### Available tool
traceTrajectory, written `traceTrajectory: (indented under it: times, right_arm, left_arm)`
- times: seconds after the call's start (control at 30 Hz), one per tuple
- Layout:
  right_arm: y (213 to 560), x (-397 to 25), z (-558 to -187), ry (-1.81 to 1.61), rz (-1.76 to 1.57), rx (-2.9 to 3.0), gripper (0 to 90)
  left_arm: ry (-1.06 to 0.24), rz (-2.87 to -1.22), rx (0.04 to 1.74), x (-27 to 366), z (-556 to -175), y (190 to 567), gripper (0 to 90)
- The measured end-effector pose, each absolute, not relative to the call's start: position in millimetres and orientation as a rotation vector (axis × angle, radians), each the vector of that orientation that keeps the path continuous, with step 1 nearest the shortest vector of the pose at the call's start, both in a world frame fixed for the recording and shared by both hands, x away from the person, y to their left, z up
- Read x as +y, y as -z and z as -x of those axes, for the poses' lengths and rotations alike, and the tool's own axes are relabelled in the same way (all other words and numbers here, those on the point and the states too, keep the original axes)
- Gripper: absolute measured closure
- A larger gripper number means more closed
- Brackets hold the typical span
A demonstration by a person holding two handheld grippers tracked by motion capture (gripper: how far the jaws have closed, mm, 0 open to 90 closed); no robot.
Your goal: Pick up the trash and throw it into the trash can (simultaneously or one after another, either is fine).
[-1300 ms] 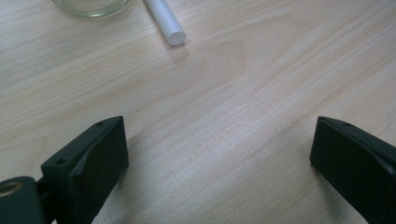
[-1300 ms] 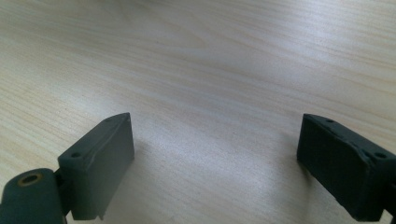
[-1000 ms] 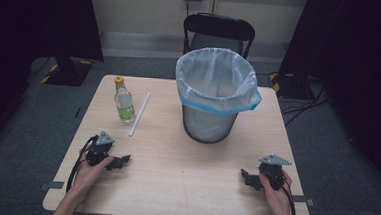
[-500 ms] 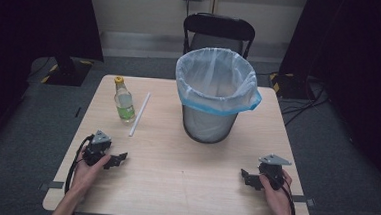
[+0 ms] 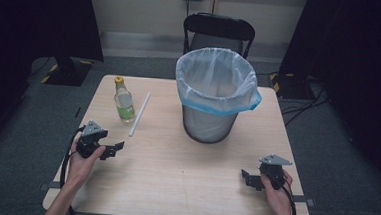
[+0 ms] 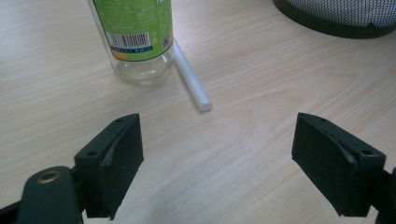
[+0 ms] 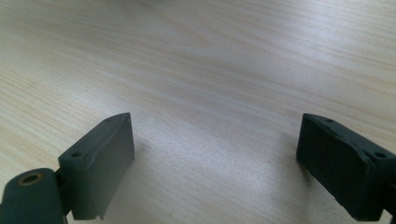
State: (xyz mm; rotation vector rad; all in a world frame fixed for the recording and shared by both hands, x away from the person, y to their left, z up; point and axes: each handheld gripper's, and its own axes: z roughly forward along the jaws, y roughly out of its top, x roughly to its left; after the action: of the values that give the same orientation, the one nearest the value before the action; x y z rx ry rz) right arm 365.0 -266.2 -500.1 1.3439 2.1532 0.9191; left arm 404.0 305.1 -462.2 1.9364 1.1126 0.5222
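Bare table [image 5: 174, 176] between both grippers, bin [image 5: 214, 101] mid-table, bottle [image 5: 124, 100] and tube [image 5: 139, 114] beyond left gripper [image 5: 111, 150]

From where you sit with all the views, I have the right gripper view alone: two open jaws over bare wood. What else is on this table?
Observer: A bin lined with a clear bag stands at the middle of the far half of the table.
Operator: Anything for the grippers to pick up?
Observer: A bottle with a yellow cap and green label stands at the far left, a white stick lying beside it.
Operator: Where is the other gripper?
Observer: The left gripper is open, aimed at the bottle's base and the near end of the stick, touching neither.
Operator: And mine?
Observer: The right gripper sits at the near right edge, far from everything.
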Motion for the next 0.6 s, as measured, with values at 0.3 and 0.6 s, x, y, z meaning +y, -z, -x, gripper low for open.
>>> traceTrajectory:
  times: [0.3,0.6]
  right_arm:
    - [500.1,-266.1,-364.9,-0.919,-1.344,2.153,10.4]
    - [500.1,-266.1,-364.9,-0.918,-1.346,2.153,10.4]
  left_arm:
    - [-0.528,-1.919,1.122,306.4,-433.7,454.9,17.0]
    - [-0.536,-1.946,1.141,304.5,-453.9,445.9,17.5]
